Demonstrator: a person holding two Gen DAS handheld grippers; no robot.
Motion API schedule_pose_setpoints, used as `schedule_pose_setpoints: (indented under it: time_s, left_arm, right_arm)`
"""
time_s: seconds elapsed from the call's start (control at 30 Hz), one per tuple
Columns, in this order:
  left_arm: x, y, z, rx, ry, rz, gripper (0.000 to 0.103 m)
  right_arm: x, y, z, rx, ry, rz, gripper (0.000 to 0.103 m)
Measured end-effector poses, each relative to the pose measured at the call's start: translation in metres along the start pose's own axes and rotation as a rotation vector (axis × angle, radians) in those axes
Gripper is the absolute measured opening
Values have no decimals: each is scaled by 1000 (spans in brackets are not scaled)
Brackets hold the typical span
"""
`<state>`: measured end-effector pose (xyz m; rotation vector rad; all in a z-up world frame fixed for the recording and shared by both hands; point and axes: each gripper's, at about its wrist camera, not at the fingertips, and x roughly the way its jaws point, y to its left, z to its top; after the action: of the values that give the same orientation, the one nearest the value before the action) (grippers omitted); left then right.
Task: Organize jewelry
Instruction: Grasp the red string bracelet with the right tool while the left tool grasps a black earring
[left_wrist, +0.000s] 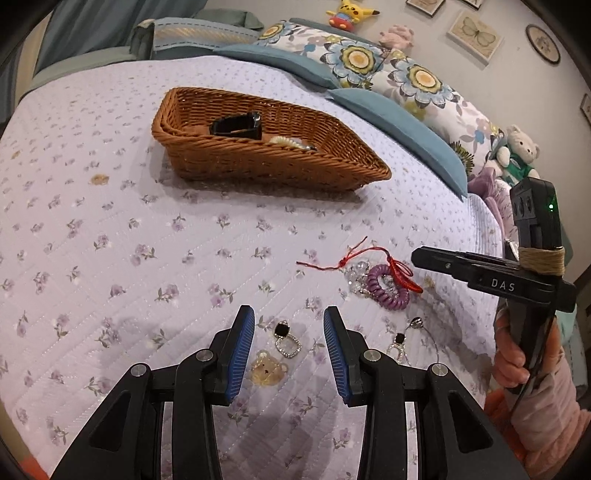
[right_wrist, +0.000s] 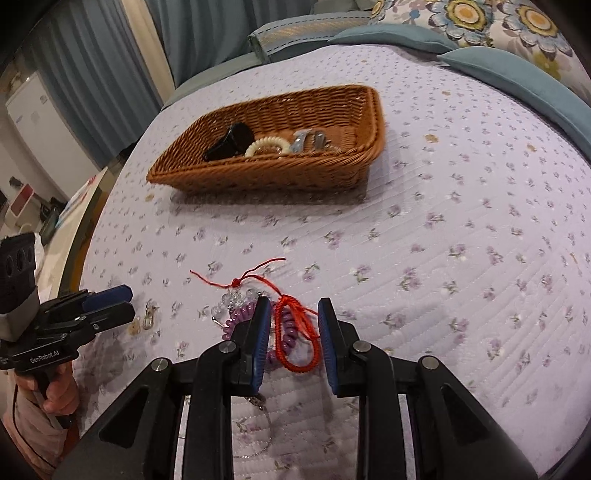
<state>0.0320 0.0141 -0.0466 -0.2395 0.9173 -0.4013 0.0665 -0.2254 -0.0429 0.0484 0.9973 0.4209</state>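
A brown wicker basket (left_wrist: 258, 158) sits on the lilac floral bedspread; it also shows in the right wrist view (right_wrist: 280, 173), holding a black clip (right_wrist: 229, 142), a cream coil band (right_wrist: 267, 144) and a silver piece. My left gripper (left_wrist: 289, 325) is open over a black-stone earring (left_wrist: 286, 338) and a clear bear charm (left_wrist: 266, 367). A second earring (left_wrist: 399, 345) lies to the right. My right gripper (right_wrist: 291, 314) is open around a red cord bracelet (right_wrist: 295, 336) lying on a purple coil hair tie (right_wrist: 240, 317), beside clear beads (right_wrist: 234, 297).
Blue and floral pillows (left_wrist: 369, 62) line the bed's far side, with plush toys (left_wrist: 517, 153) beyond. A thin silver chain (right_wrist: 258, 435) lies under my right gripper. The bed's edge drops off at the left in the right wrist view (right_wrist: 107, 206).
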Motion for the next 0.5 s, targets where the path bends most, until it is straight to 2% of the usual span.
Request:
schedule_pose_setpoints:
  time_s: [0.33, 0.5]
  left_arm:
    - [8, -3, -9, 42, 36, 28, 40]
    - [8, -14, -14, 109, 18, 106, 40]
  right_arm:
    - [25, 8, 6, -27, 32, -17, 29]
    - [35, 5, 6, -24, 43, -28, 29]
